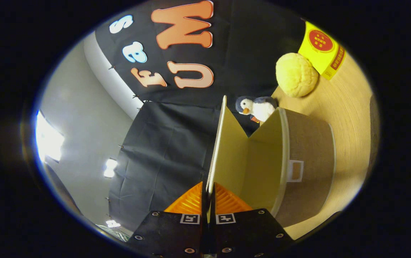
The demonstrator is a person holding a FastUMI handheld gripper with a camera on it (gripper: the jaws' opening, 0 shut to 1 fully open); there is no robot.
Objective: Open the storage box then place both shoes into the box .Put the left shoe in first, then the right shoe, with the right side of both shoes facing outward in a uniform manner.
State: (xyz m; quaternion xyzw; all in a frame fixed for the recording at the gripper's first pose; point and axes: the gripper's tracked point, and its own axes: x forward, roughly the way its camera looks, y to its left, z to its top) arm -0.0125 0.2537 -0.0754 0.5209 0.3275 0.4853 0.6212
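Observation:
My gripper [208, 195] is rolled on its side and shut on the lid [226, 150] of the storage box [309, 168]. Both fingers press on the lid's thin pale edge, which runs straight ahead from between them. The lid is swung up and away from the brown box body, so the yellowish inside of the lid and box shows to the right of the fingers. A small white handle tab [295, 171] sits on the box's brown front. No shoe is in sight.
Beyond the box on the wooden table [348, 107] stand a plush penguin [257, 107], a round yellow plush ball [296, 74] and a yellow carton [323, 50]. Black booth cloth hangs behind them, with a grey wall and bright lights to the left.

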